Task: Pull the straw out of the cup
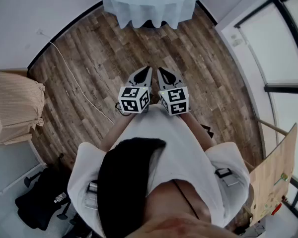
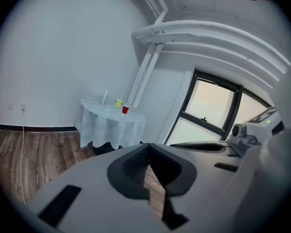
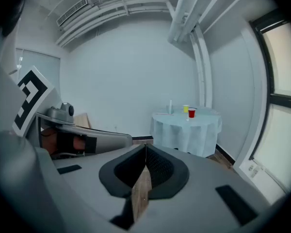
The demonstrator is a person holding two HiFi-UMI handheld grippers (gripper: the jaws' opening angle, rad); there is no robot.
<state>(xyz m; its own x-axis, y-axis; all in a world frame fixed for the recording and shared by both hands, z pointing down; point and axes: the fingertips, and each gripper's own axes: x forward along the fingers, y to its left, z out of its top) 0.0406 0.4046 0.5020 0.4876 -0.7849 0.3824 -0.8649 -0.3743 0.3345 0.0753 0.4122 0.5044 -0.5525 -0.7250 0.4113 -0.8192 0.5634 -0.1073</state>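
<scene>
Far across the room stands a round table (image 3: 186, 127) under a white cloth. On it a small red cup (image 3: 191, 113) stands beside a yellow cup (image 3: 185, 108) and a clear upright container (image 3: 170, 106). The left gripper view shows the same table (image 2: 111, 125) and red cup (image 2: 125, 109). A straw is too small to make out. In the head view only the table's near edge (image 1: 149, 9) shows at the top. I hold my left gripper (image 1: 145, 74) and my right gripper (image 1: 163, 75) side by side in front of me over the floor. Both are shut and empty.
Wood-plank floor (image 1: 188, 58) lies between me and the table. A beige covered box (image 1: 15, 105) sits at the left wall, with a white cable (image 1: 74, 78) trailing over the floor. A black chair (image 1: 39, 197) is at lower left. Windows (image 1: 283, 48) and a wooden board (image 1: 275, 172) line the right.
</scene>
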